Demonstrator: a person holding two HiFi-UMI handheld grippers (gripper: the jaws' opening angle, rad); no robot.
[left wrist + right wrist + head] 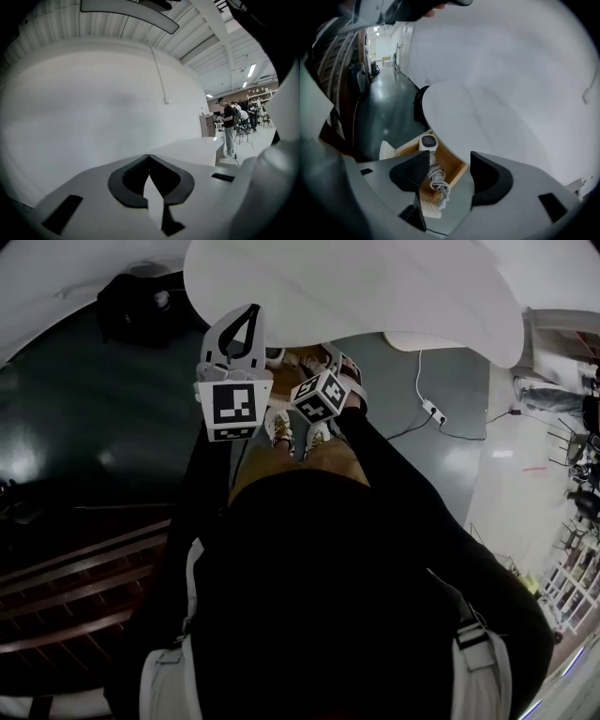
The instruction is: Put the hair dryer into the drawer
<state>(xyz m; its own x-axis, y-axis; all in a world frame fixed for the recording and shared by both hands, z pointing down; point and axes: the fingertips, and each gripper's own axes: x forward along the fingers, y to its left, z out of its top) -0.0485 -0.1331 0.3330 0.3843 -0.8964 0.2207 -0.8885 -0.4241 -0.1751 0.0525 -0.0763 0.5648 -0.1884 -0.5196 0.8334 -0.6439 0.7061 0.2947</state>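
Observation:
A white hair dryer (427,142) lies inside an open wooden drawer (454,164) under the round white table (487,122), its coiled white cord (437,180) beside it. My right gripper (449,158) hangs well above the drawer, open, with nothing between its jaws. In the head view only a strip of the drawer (298,362) shows past the table's edge (356,287), just beyond the right gripper's marker cube (321,395). My left gripper (149,157) is shut on nothing and points at a white wall; it is raised at chest height (246,329).
The person's shoes (298,432) stand on dark glossy floor before the drawer. A power strip with a cable (433,412) lies at the right. A black bag (141,301) sits far left, wooden slats (75,587) near left. People stand far off (228,124).

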